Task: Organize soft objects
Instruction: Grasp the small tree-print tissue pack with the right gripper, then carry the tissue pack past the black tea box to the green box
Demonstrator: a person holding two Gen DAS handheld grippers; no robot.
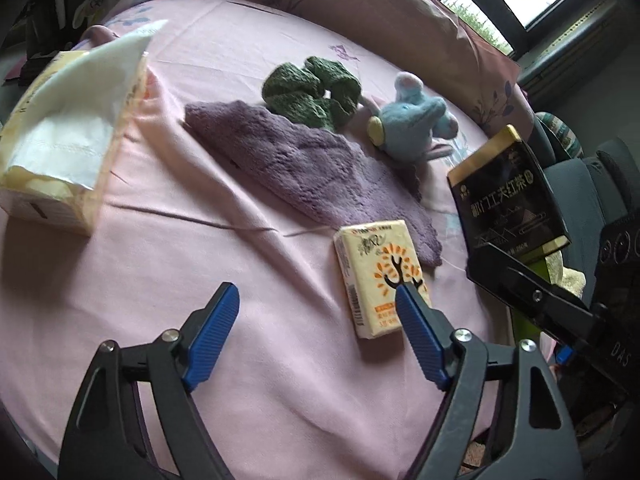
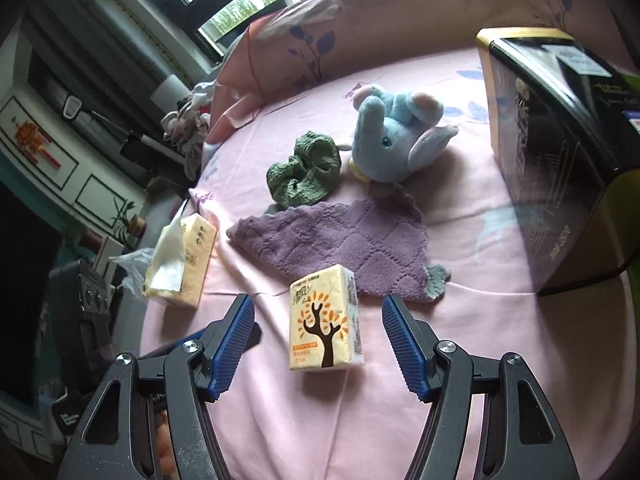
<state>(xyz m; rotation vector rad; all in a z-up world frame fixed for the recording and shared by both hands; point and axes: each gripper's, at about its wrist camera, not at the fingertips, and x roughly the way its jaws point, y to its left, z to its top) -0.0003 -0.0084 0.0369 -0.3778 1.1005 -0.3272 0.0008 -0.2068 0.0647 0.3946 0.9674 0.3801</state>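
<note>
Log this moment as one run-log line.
left gripper open, empty | right gripper open, tissue pack between jaws, ungripped | purple cloth, green scrunchie, elephant plush untouched

A pink-sheeted bed (image 2: 460, 240) carries a purple cloth (image 2: 340, 244) mid-frame, a green scrunchie (image 2: 306, 174) and blue plush elephant (image 2: 390, 140) above it, a small tissue pack (image 2: 326, 320) below, an open tissue box (image 2: 180, 264) left, and a black tea box (image 2: 552, 152) right.

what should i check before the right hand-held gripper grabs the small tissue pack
1. Right hand-held gripper open: ok.
2. Tissue pack between its fingers: ok, roughly centred.
3. Fingers low enough to close on the pack: cannot tell.
4. Pack free of the purple cloth: cannot tell; its far end meets the cloth's edge.
5. Left hand-held gripper out of the way: not ok, open with one finger over the pack.
</note>
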